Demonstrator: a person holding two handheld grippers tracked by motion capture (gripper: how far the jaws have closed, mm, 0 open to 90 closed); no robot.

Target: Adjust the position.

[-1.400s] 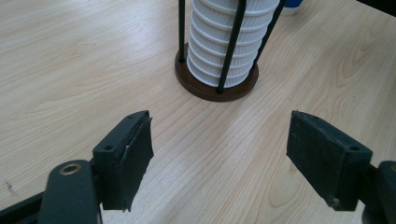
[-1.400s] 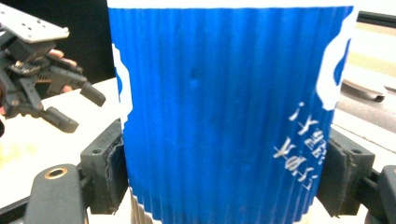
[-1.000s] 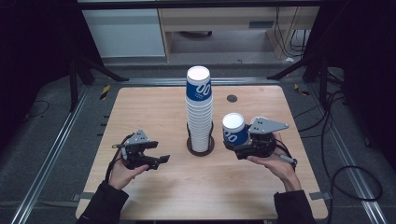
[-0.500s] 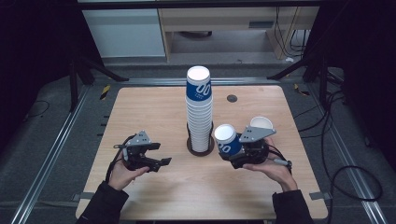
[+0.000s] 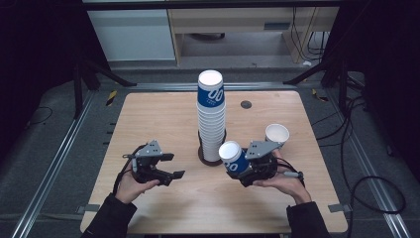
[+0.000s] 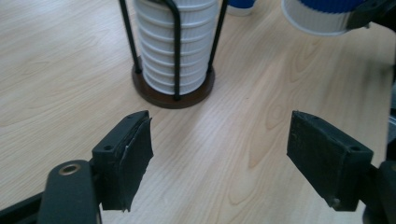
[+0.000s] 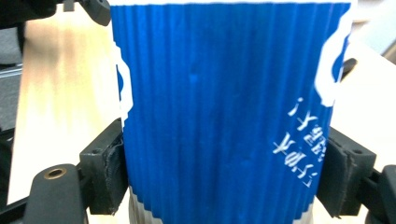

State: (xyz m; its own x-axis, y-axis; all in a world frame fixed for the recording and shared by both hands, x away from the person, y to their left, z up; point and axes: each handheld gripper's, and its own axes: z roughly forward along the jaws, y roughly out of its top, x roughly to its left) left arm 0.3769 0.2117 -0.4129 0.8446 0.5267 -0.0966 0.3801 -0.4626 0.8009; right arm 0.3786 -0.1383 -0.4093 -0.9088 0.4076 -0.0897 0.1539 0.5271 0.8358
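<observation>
Hands are coming in from the near edge of the bench (image 5: 148, 124), each gripping a tool. Right tool (image 5: 247, 166) is clamping a blue cup (image 5: 234, 157) between its pads, tilted so the white mouth is pointing up and toward the stack; in the right gripper view the ribbed blue wall (image 7: 224, 102) is sitting squarely between both jaws. Left tool (image 5: 167, 166) is idling wide with nothing in it, hovering low over the bench left of the stack, its pads (image 6: 128, 158) standing well apart and aiming at the holder (image 6: 173, 88). Judging by this, a cup is being carried away from the stack for setting down; the next move is likely calling for righting it and lowering it beside the loose cup (image 5: 277, 134). Farther back, the stack (image 5: 211, 114) is standing upright in its wire holder at mid-bench.
</observation>
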